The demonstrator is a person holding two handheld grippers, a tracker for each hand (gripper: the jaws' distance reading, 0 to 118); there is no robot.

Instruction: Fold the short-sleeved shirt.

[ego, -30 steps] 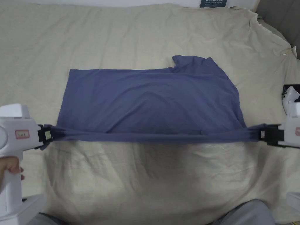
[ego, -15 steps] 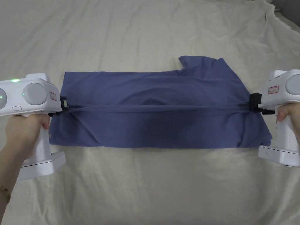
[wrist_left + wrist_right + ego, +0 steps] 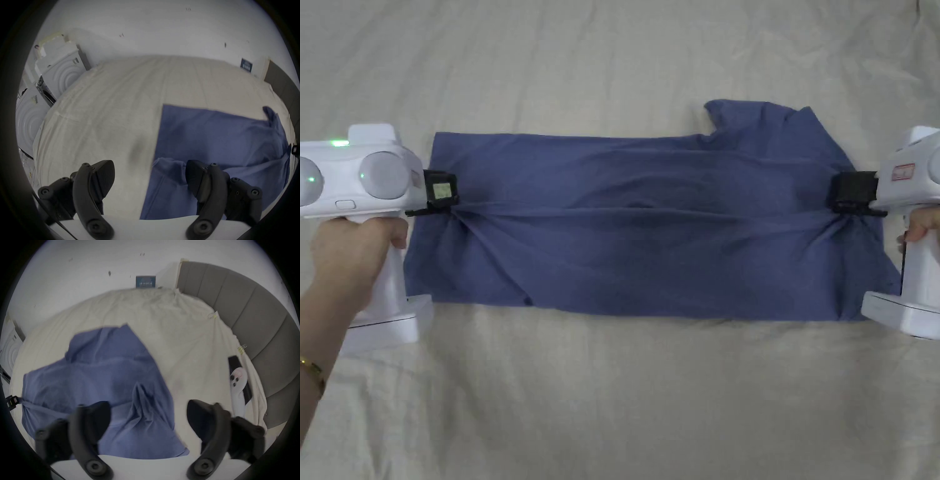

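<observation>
The short-sleeved shirt (image 3: 650,237), blue, lies on the cream bed sheet (image 3: 612,400) folded into a long band, its long axis running left to right across the head view. Its straight hem end is at the left, and the collar end with a sleeve flap sticking up is at the right. The left gripper (image 3: 150,177) sits at the hem end, jaws spread wide apart over sheet and cloth, gripping nothing. The right gripper (image 3: 148,415) sits at the collar end, jaws likewise parted above a bunched ridge of fabric.
</observation>
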